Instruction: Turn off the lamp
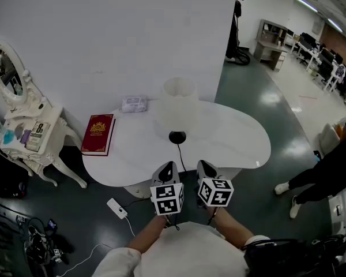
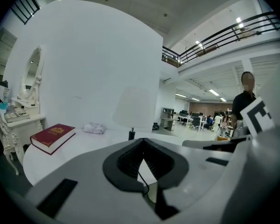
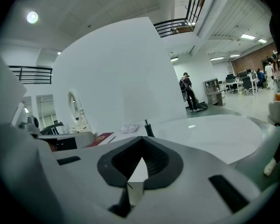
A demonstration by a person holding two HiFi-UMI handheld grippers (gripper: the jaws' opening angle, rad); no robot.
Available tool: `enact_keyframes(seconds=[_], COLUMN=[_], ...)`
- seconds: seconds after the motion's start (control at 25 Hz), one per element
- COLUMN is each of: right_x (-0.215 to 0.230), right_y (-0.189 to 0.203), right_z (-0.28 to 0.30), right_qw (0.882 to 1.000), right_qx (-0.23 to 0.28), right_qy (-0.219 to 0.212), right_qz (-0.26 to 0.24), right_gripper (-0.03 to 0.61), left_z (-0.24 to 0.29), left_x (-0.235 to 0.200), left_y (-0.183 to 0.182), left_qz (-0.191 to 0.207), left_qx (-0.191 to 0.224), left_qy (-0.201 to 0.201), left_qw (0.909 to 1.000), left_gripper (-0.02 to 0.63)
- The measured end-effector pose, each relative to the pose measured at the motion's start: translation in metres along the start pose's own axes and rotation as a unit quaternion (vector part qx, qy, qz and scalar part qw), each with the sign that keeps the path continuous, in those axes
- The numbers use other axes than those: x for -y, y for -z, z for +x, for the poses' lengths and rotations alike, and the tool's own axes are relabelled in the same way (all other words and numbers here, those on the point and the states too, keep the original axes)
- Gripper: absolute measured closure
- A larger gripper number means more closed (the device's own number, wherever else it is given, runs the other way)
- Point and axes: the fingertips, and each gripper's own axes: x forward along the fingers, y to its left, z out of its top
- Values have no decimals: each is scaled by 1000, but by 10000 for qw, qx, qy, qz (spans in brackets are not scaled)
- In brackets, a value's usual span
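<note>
Only my head view showed the white plug strip [image 1: 117, 208] on the floor. On the surface [image 1: 242, 140], the red book [image 1: 98, 134] lay at the left and the lamp [image 1: 177, 105] stood in the middle. My left claw [image 1: 166, 168] and right claw [image 1: 206, 167] hovered near the front edge, both closed and empty.

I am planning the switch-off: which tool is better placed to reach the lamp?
Probably the left tool: it is nearer the lamp and its cord than the right tool. Both are shut.
</note>
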Motion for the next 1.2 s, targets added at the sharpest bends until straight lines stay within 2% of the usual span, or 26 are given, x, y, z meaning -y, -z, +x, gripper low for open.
enact_keyframes(seconds=[0.48,1.2], right_x=[-1,-6], right_y=[4,9], right_z=[-5,-6], right_qw=[9999,9998], right_qx=[-92,-172], right_qy=[-74,-65], right_qz=[-12,-101], right_gripper=[580,580], left_z=[1,-2], left_x=[-8,-3], left_y=[-2,4], left_qz=[-71,4], left_qx=[-21,-57], left_qy=[-121,-29], left_qw=[9999,10000], left_gripper=[604,604])
